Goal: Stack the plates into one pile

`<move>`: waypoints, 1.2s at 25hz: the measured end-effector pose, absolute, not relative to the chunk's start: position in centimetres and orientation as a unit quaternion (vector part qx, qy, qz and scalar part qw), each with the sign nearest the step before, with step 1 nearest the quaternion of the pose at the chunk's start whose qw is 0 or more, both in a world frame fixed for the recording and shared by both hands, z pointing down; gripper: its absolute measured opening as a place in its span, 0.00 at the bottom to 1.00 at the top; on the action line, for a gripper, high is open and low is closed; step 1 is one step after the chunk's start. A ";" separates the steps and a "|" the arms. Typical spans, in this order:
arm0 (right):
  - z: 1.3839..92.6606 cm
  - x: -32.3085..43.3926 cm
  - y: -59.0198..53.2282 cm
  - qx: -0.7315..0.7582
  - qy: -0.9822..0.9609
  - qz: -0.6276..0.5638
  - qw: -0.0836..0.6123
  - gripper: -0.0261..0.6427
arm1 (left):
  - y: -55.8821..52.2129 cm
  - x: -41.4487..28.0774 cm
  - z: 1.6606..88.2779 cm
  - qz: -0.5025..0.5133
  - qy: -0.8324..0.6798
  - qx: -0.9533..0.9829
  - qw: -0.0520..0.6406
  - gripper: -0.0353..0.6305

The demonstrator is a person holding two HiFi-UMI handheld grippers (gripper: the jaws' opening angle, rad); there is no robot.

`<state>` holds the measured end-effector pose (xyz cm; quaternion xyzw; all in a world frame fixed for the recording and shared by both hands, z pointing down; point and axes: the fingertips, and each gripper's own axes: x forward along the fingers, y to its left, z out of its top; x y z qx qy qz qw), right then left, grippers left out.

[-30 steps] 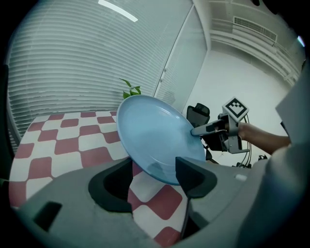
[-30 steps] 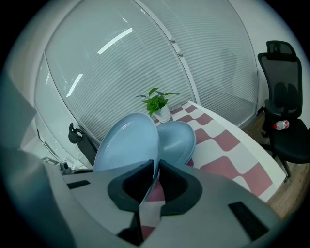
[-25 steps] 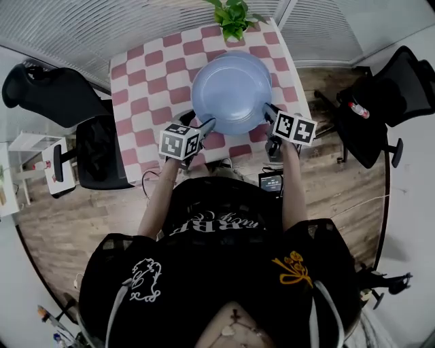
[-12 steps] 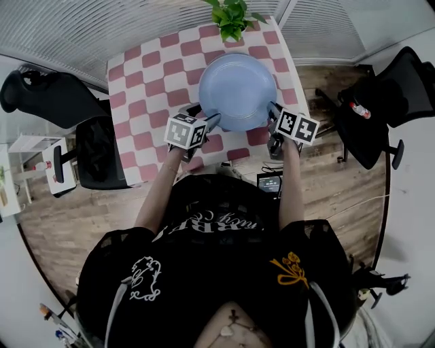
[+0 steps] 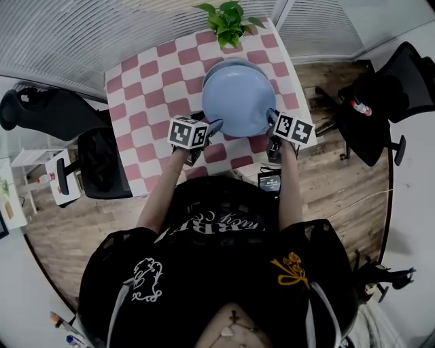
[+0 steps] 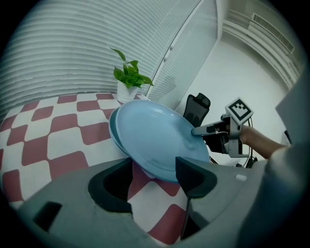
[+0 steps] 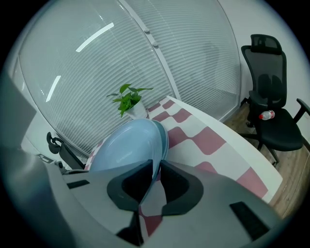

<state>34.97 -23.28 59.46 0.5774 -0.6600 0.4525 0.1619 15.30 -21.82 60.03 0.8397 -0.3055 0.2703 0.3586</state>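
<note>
Pale blue top plate (image 5: 238, 98): in the head view it is carried between the left gripper (image 5: 214, 126) and the right gripper (image 5: 270, 117), above the checked table (image 5: 146, 102).
Head view, bottom plate (image 5: 231, 62): only a far sliver shows past the top plate, near the plant (image 5: 228, 20), so the two look almost centred.
Left gripper view, fingers: the jaws stand wide apart. The top plate's near rim lies between them, close to the right-hand jaw, and is not pinched.
Left gripper view, tilt: the top plate (image 6: 155, 140) slopes, its far-left edge close over the bottom plate (image 6: 112, 133). I cannot tell whether they touch.
Right gripper view, fingers: nearly closed, clamped on the top plate's thin rim (image 7: 156, 169).
Step in hand: probably lowering. Level the plate first, then set it down gently and release the right clamp only once it is seated.
Only the head view shows: the centring.
Only the left gripper view shows: the slope and the gap between the plates.
Only the right gripper view shows: the pinch itself.
</note>
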 end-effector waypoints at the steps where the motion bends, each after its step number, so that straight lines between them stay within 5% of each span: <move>1: 59.6 34.9 -23.4 0.577 -0.658 0.455 0.161 0.11 | -22.1 15.2 60.1 0.268 -0.306 0.839 0.362 0.47; 13: 60.3 35.0 -25.3 0.599 -0.636 0.469 0.126 0.11 | -24.1 13.8 59.0 0.239 -0.319 0.844 0.358 0.50; 21: 60.1 34.6 -26.7 0.603 -0.659 0.406 0.192 0.12 | -23.2 11.8 57.2 0.238 -0.326 0.856 0.324 0.49; 23: 60.2 33.8 -26.5 0.589 -0.669 0.404 0.205 0.19 | -22.6 11.4 57.2 0.249 -0.325 0.857 0.313 0.49; 30: 57.7 32.8 -25.9 0.594 -0.686 0.382 0.175 0.19 | -21.5 11.3 55.1 0.220 -0.331 0.868 0.299 0.49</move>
